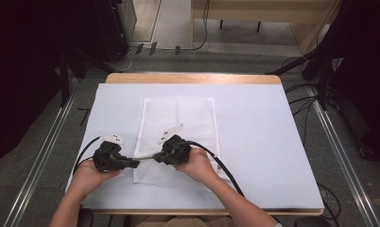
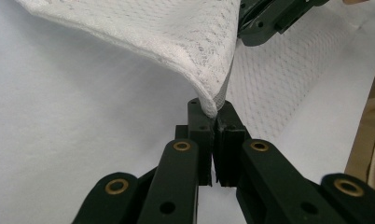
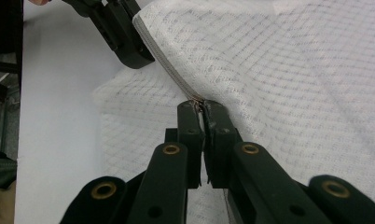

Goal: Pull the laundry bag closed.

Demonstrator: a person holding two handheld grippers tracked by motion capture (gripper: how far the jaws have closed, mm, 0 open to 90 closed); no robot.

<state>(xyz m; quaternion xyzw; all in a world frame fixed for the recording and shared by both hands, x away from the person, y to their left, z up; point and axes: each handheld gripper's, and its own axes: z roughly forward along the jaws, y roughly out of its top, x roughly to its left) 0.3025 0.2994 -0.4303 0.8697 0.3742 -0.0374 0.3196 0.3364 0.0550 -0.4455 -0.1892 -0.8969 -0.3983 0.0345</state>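
Both claws are pressed together on the same piece of white mesh cloth (image 1: 178,137), which lies on a white sheet (image 1: 254,142) covering a wooden table (image 1: 193,78).

The left gripper (image 2: 213,122) has its jaws closed with no visible gap, pinching a corner of the cloth right at the tips. From that pinch the cloth rises and fans away ahead and to the left of the jaws, lifted clear of the sheet below. Farther ahead and to the right of these jaws, the other claw grips the same raised edge.

The right gripper (image 3: 202,108) is likewise clamped tight, its jaw tips nipping the folded, hemmed edge of the cloth. That edge runs taut from its tips up and to the left, to where the left claw holds it. To the right of the jaws the rest of the cloth spreads flat.

In the high view the left gripper (image 1: 137,163) and right gripper (image 1: 156,158) point at each other, tips close together over the near left corner of the cloth, each held by a hand (image 1: 91,177) coming from the near edge of the table.
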